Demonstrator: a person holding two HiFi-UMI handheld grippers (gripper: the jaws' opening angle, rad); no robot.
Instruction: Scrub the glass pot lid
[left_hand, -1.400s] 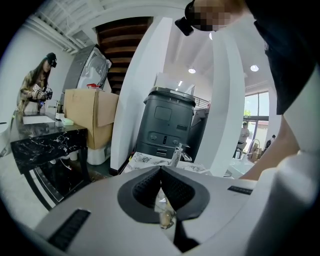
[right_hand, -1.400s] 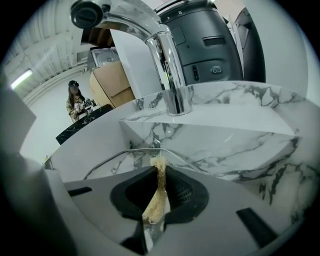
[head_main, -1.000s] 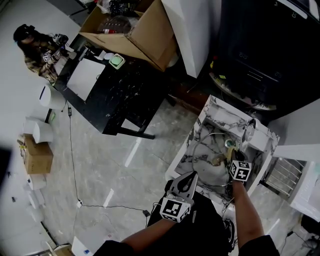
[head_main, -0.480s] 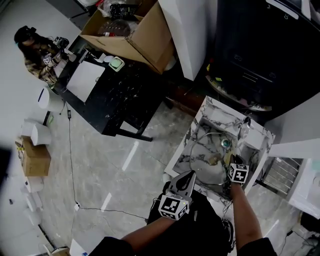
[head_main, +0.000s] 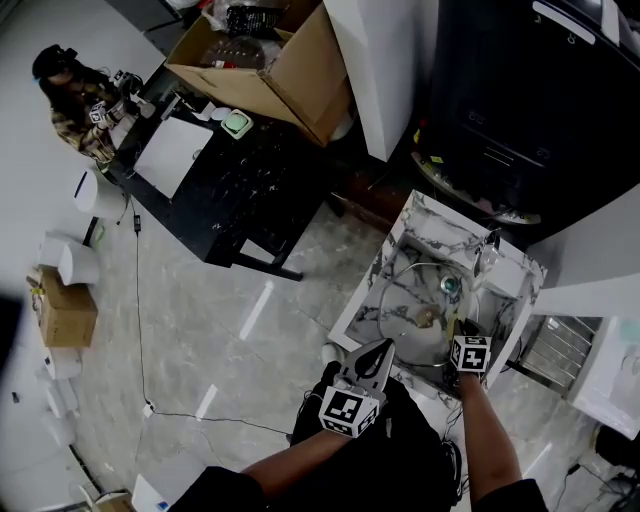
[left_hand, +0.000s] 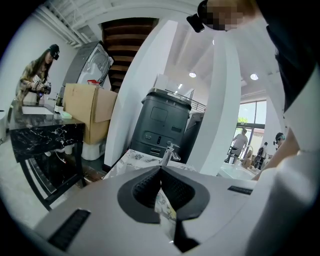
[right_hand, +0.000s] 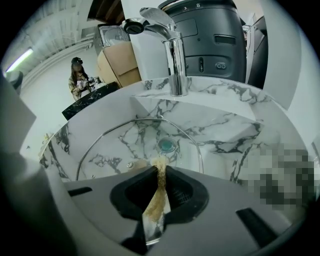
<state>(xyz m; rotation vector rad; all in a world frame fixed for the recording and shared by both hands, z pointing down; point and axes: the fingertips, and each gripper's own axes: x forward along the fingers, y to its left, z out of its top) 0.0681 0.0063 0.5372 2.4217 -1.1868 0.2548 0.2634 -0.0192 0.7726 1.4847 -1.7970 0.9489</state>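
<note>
While the glass pot lid (right_hand: 132, 142) lies in the marble sink (right_hand: 227, 127), we see its metal rim tracing a wide ring across the basin, with the green drain (right_hand: 166, 145) showing through the glass. A tan knob sits near the lid's middle, just ahead of our right gripper (right_hand: 160, 170). That gripper's jaws are clamped on a brownish scrub pad (right_hand: 156, 200), whose frayed tip sticks out past the fingertips toward the lid; we cannot tell whether the pad touches the glass. From the head view, the right gripper (head_main: 462, 335) hangs over the near edge of the lid (head_main: 410, 310), inside the sink (head_main: 432, 232).

The chrome faucet (right_hand: 172, 55) rises from the far rim of the basin, its spout arching over it. Our left gripper (left_hand: 160, 172) is pressed together at the tips with nothing between them; in the head view it (head_main: 378, 352) is held at the front edge of the counter, apart from the lid.

Behind the sink stands a dark grey machine (left_hand: 162, 125). Across the floor we see a black table (head_main: 250, 190) bearing a cardboard box (head_main: 275, 70), with a person (head_main: 75, 100) at its far end.
</note>
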